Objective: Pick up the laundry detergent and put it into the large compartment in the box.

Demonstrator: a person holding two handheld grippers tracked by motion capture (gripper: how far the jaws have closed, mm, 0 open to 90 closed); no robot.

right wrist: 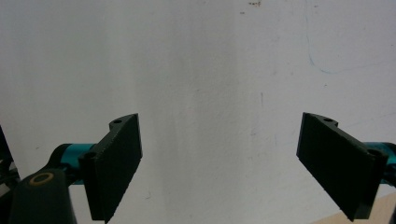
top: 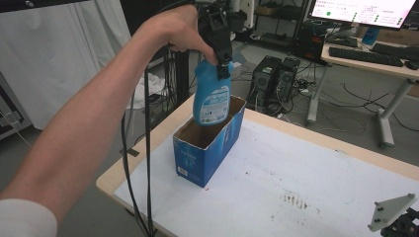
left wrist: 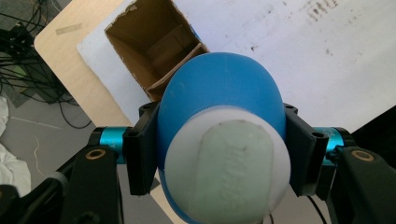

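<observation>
Left fingers (left wrist: 299, 154) clamped on blue bottle (left wrist: 219, 107)

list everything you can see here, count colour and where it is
bottle: 1, blue with a pale cap, held upright over the open box, its base dipping into the far end
box: 1, blue cardboard, brown inside, top open, on the near left part of the table
table: 1, wooden edge under a white sheet with small dark stains
desk with keyboard and monitor: 1, far right background
computer towers: 2, black, on the floor behind the table
white cloth: 1, hanging at far left
left claw: 1, black, shut on the bottle near its top
right claw: 1, black, jaws wide apart over the white sheet, nothing between them
forearm: 1, reaching in from the lower left
</observation>
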